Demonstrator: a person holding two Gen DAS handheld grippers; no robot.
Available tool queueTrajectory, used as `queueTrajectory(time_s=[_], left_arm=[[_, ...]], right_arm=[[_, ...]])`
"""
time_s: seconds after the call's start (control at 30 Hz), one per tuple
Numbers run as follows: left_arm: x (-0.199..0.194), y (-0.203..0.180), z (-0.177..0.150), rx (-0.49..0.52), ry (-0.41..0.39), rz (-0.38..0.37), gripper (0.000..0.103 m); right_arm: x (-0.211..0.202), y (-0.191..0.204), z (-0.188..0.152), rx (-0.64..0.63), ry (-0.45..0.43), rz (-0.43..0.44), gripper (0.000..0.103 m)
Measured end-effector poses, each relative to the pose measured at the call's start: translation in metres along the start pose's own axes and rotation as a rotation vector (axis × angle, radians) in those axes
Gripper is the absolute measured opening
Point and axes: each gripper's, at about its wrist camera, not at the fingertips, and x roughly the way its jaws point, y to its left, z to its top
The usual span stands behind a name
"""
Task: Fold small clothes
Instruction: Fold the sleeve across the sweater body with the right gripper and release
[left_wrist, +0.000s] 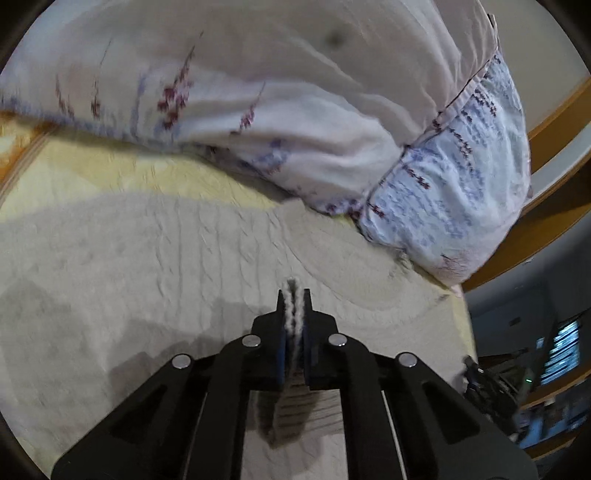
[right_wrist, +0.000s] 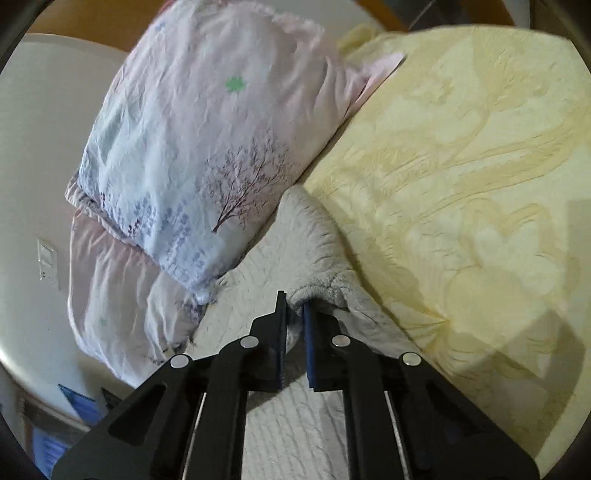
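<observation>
My left gripper is shut on a white fuzzy garment, whose edge sticks out between the black fingers; more of it with grey stripes hangs below the jaws. My right gripper is shut on the same kind of white fuzzy cloth, which bunches up ahead of the fingertips and lies over the bed. Both grippers are held just above the quilted bedspread.
The bed has a pale yellow quilted cover and a whitish quilted part. Floral pillows lie at the head. A wooden bed frame and wall lie beyond.
</observation>
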Motion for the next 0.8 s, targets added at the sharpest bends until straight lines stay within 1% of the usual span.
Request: queueTrajectory(time_s=[0.1, 0.17, 0.2, 0.23, 0.27, 0.3, 0.33, 0.37, 0.4, 0.47, 0.53, 0.6, 0.67, 0.7, 0.73, 0.8], left_arm=[[0.009, 0.004, -0.001, -0.009, 0.043, 0.035, 0.006], [0.015, 0.006, -0.004, -0.004, 0.079, 0.071, 0.006], [0.015, 0.007, -0.005, -0.004, 0.082, 0.074, 0.008], [0.015, 0.007, -0.006, -0.003, 0.082, 0.080, 0.010], [0.013, 0.006, -0.005, -0.003, 0.086, 0.086, 0.011], [0.011, 0.005, -0.005, -0.007, 0.092, 0.085, 0.020], [0.007, 0.004, -0.006, -0.009, 0.096, 0.085, 0.026], [0.003, 0.004, -0.007, -0.009, 0.102, 0.072, 0.040], [0.000, 0.004, -0.008, -0.011, 0.104, 0.056, 0.047], [-0.014, 0.003, -0.010, -0.011, 0.104, 0.009, 0.048], [-0.031, 0.004, -0.013, 0.003, 0.096, -0.009, 0.049], [-0.051, 0.007, -0.017, 0.010, 0.080, -0.021, 0.049], [-0.069, 0.016, -0.021, -0.004, 0.071, -0.032, 0.049], [-0.073, 0.019, -0.022, -0.018, 0.074, -0.039, 0.049], [-0.073, 0.022, -0.024, -0.035, 0.087, -0.046, 0.050], [-0.064, 0.022, -0.028, -0.043, 0.113, -0.026, 0.050]], right_arm=[[0.010, -0.006, -0.007, -0.006, 0.050, -0.068, 0.008], [0.011, -0.008, -0.009, -0.026, 0.063, -0.094, 0.009], [0.011, -0.006, -0.009, -0.045, 0.064, -0.110, 0.009], [0.009, -0.004, -0.008, -0.055, 0.066, -0.127, 0.011], [0.007, -0.003, -0.008, -0.061, 0.068, -0.142, 0.017], [0.004, 0.000, -0.009, -0.065, 0.075, -0.158, 0.020], [0.002, 0.002, -0.010, -0.067, 0.073, -0.166, 0.028], [-0.003, 0.005, -0.012, -0.075, 0.064, -0.177, 0.035], [-0.008, 0.009, -0.014, -0.099, 0.051, -0.181, 0.037], [-0.016, 0.020, -0.018, -0.153, 0.026, -0.195, 0.037], [-0.021, 0.036, -0.022, -0.222, 0.016, -0.179, 0.037], [-0.018, 0.050, -0.026, -0.288, 0.037, -0.147, 0.038], [-0.006, 0.074, -0.033, -0.375, 0.111, -0.078, 0.038], [-0.001, 0.083, -0.036, -0.394, 0.145, -0.050, 0.038], [0.009, 0.093, -0.043, -0.407, 0.200, 0.004, 0.038], [0.023, 0.108, -0.053, -0.412, 0.260, 0.052, 0.038]])
